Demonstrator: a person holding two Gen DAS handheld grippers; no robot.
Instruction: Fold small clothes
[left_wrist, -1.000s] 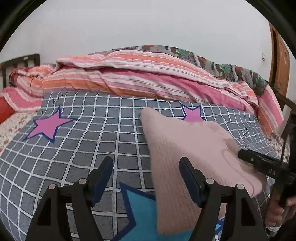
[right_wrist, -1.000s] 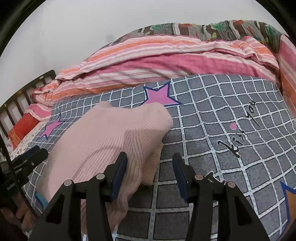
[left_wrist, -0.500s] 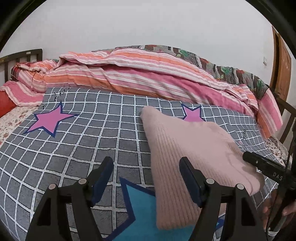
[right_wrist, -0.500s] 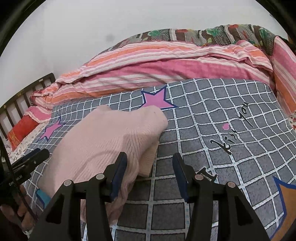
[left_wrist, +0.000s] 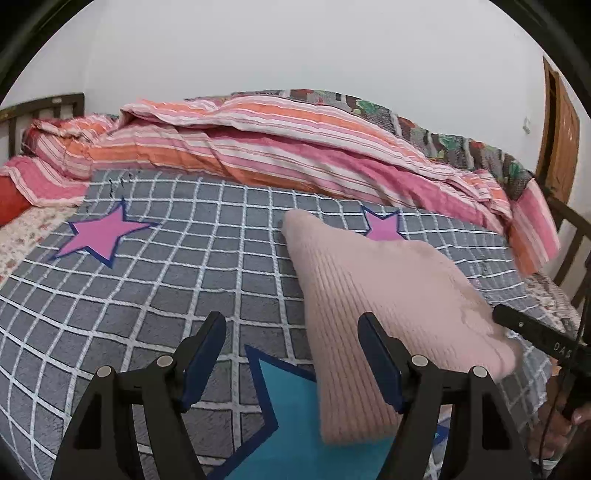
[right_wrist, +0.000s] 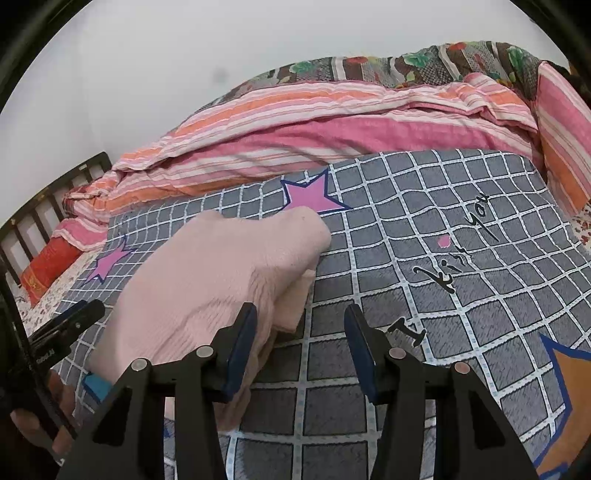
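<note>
Pink knitted sweater lies on the grey checked blanket spread over the bed, already doubled into a compact bundle with layers stacked on one another. From the right wrist view a lighter inner layer peeks out at the bundle's near edge, so the stack is not quite flush. To my eye the folding looks mostly done; what may be left is a last tuck or squaring of that edge, though I cannot tell whether another fold is intended.

The left claw is spread wide and holds nothing; it hovers above the blanket at the bundle's left edge. The right claw is likewise wide apart and empty, its left finger just beside or brushing the sweater's near corner. A rumpled striped quilt is heaped along the far side of the bed, well apart from the sweater.
</note>
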